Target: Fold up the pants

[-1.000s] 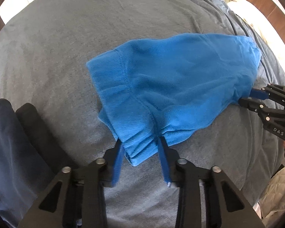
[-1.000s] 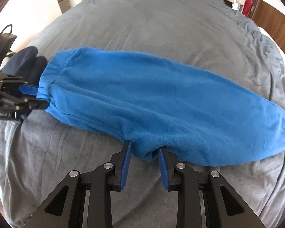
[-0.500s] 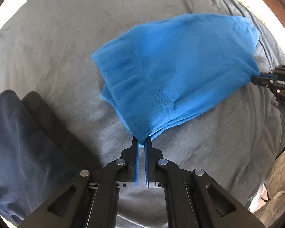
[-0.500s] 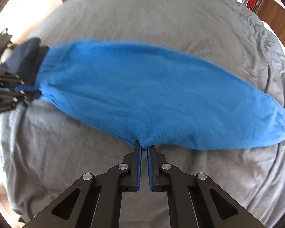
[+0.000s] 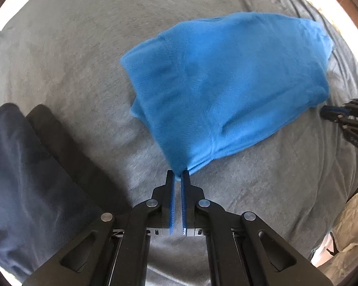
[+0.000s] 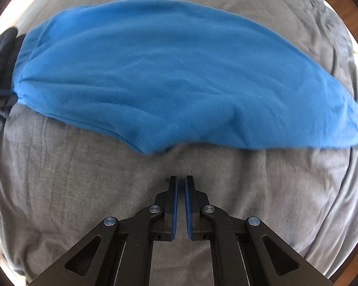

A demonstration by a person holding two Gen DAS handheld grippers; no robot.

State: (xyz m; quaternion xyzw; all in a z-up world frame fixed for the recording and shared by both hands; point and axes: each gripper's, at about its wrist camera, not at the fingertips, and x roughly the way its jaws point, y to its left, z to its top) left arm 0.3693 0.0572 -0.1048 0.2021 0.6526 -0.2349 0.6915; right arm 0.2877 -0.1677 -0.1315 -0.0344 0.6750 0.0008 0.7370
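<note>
The blue fleece pants point(image 5: 226, 90) lie folded lengthwise on the grey bedspread point(image 5: 71, 47). My left gripper point(image 5: 178, 174) is shut on the near corner of the waistband end and pulls it taut. In the right wrist view the pants point(image 6: 169, 71) stretch across from left to right. My right gripper point(image 6: 181, 178) is shut and empty, a short way back from the pants' near edge. It also shows at the right edge of the left wrist view point(image 5: 327, 113), just clear of the fabric. The left gripper shows at the far left of the right wrist view point(image 6: 2, 95).
A dark navy garment point(image 5: 19, 178) lies on the bed at the left of the left wrist view. A quilted white item point(image 5: 350, 224) sits beyond the bed's right edge. Wooden floor point(image 6: 341, 2) shows past the far right of the bed.
Both grippers closed on the pants' edge about half a second ago. Since then the right gripper has lost the fabric and drawn back; the left still holds and pulls its corner.
</note>
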